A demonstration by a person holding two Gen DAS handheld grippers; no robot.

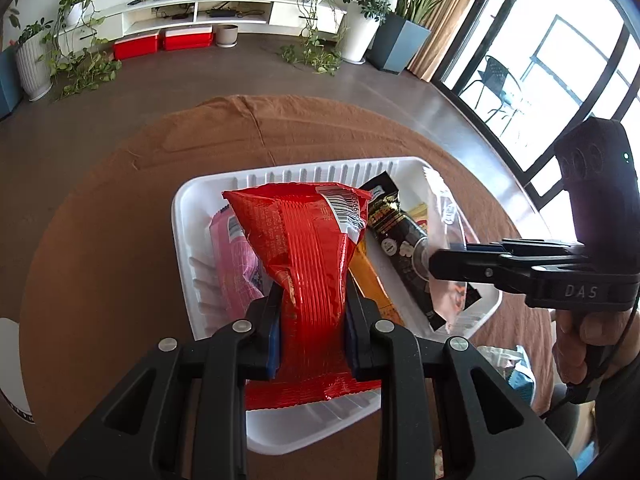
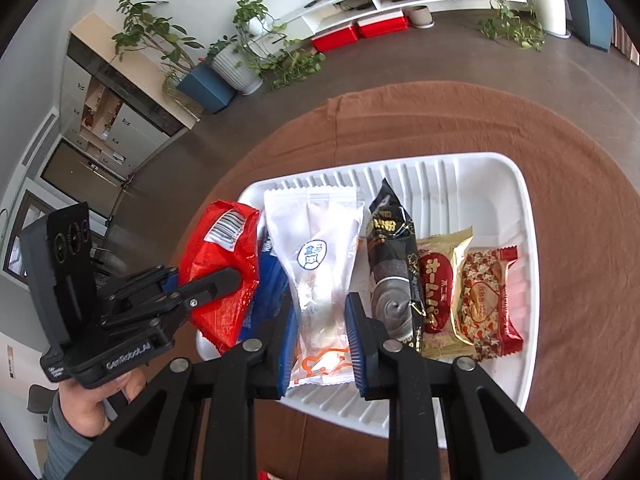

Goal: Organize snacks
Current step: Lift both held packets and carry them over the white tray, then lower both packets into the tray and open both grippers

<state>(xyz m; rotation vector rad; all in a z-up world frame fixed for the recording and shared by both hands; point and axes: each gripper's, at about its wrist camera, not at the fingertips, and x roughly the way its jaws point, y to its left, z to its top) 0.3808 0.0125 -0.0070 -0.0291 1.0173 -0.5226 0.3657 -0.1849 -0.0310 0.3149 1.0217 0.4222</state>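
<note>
A white ribbed tray [image 1: 184, 216] [image 2: 516, 200] sits on a brown tablecloth. My left gripper [image 1: 312, 320] is shut on a red snack bag [image 1: 308, 248], holding it over the tray's left side; the bag also shows in the right wrist view [image 2: 224, 264], with the left gripper [image 2: 224, 280] on it. My right gripper [image 2: 322, 332] is shut on a clear white-printed packet [image 2: 320, 264] held over the tray; it shows in the left wrist view [image 1: 440, 264]. In the tray lie a black packet [image 2: 394, 264], a gold-and-red packet [image 2: 440, 292], a red heart-print packet [image 2: 488, 304] and a pink packet [image 1: 236, 272].
A blue packet [image 2: 268, 296] lies under the red bag. More wrapped snacks [image 1: 508, 364] lie on the cloth right of the tray. A white object [image 1: 10, 368] sits at the table's left edge. Potted plants and a white shelf stand beyond the table.
</note>
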